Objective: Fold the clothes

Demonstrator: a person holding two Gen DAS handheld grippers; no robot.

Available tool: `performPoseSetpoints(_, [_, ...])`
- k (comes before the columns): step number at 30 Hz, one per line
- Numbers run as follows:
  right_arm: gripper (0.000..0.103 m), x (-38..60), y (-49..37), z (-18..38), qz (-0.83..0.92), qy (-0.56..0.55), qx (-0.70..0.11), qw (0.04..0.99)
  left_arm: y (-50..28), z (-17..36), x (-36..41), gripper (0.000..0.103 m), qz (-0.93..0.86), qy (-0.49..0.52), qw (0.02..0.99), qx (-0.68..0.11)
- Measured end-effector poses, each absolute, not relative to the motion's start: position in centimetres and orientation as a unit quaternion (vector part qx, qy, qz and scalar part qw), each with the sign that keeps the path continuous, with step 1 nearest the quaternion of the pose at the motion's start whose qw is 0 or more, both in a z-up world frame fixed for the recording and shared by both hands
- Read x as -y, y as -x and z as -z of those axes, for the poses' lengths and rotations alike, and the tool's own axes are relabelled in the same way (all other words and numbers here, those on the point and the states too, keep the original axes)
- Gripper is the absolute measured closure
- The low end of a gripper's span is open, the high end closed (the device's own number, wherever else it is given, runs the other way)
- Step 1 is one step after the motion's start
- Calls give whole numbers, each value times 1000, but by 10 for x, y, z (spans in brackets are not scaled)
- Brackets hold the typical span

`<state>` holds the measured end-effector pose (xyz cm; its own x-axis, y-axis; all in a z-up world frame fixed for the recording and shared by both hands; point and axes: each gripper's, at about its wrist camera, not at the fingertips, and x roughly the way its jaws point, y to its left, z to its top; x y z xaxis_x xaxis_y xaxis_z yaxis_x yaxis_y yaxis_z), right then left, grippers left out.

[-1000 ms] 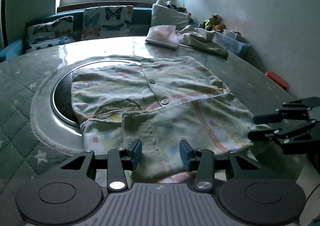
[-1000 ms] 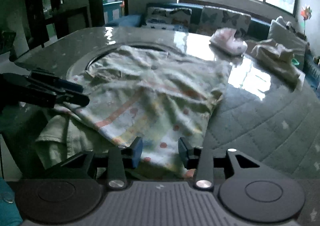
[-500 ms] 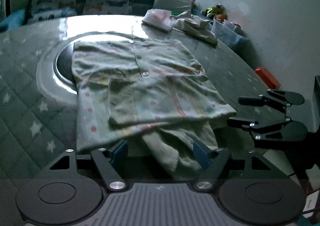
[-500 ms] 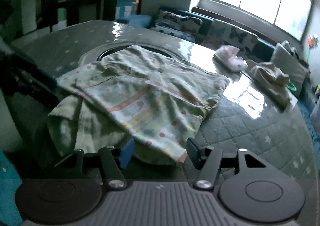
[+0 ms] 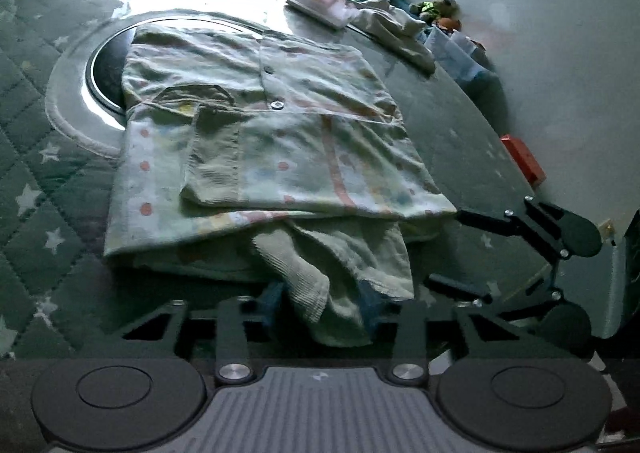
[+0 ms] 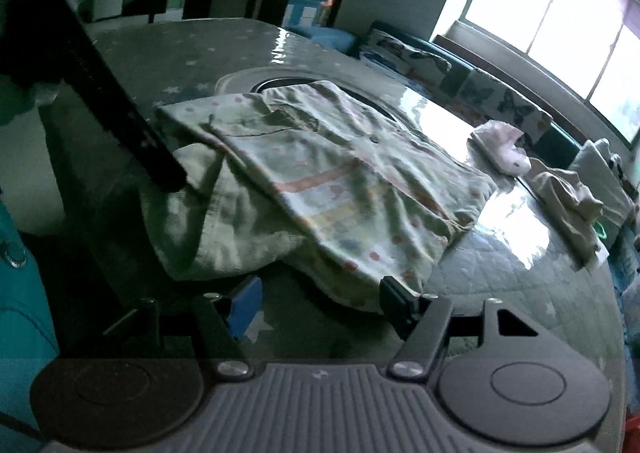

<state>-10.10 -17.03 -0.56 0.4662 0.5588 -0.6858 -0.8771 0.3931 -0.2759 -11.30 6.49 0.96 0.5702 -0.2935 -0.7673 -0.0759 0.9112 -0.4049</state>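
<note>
A pale green patterned buttoned shirt (image 5: 280, 141) lies partly folded on the round table, its lower part folded over. A loose cuff end (image 5: 320, 285) hangs toward the near table edge. My left gripper (image 5: 324, 305) is open, its jaws on either side of that hanging cloth without closing on it. My right gripper (image 6: 320, 301) is open and empty just short of the shirt's (image 6: 340, 189) near edge. It also shows in the left wrist view (image 5: 472, 257) at the right. The left gripper appears as a dark bar (image 6: 120, 105) in the right wrist view.
The quilted star-pattern table cover (image 5: 36, 181) has a glossy round centre (image 5: 100, 69). A folded pink-white garment (image 5: 320, 1) and a crumpled cream one (image 5: 396, 29) lie at the far side. A sofa with butterfly cushions (image 6: 500, 105) stands by the window. A red box (image 5: 524, 161) lies by the wall.
Both grippers have opened, let go of the shirt and pulled back toward the near table edge. The shirt's lower part now lies folded over, with one end hanging loose.
</note>
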Motion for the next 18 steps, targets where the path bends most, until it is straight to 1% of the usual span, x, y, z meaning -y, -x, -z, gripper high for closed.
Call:
performPoseSetpoints(2, [36, 169, 102, 8, -458, 320, -249, 791, 111, -12, -67, 82, 65, 201, 865, -456])
performPoseSetpoints(3, [36, 168, 102, 9, -461, 320, -248, 789, 109, -15, -69, 83, 68, 203, 866, -452])
performPoseSetpoints(12, [36, 152, 94, 11, -482, 297, -235, 790, 87, -40, -86, 85, 92, 219, 877, -418])
performPoseSetpoints(14, [39, 148, 91, 9, -491, 281, -240, 789, 81, -42, -89, 85, 94, 220, 878, -414])
performPoseSetpoints(16, [50, 142, 86, 8, -498, 260, -246, 790, 76, -43, -92, 85, 97, 220, 879, -411])
performPoseSetpoints(17, [54, 140, 82, 7, -502, 248, -252, 790, 74, -43, -94, 85, 100, 220, 880, -409])
performPoseSetpoints(18, [65, 138, 79, 5, -505, 235, -259, 790, 73, -43, -95, 84, 103, 218, 881, -407])
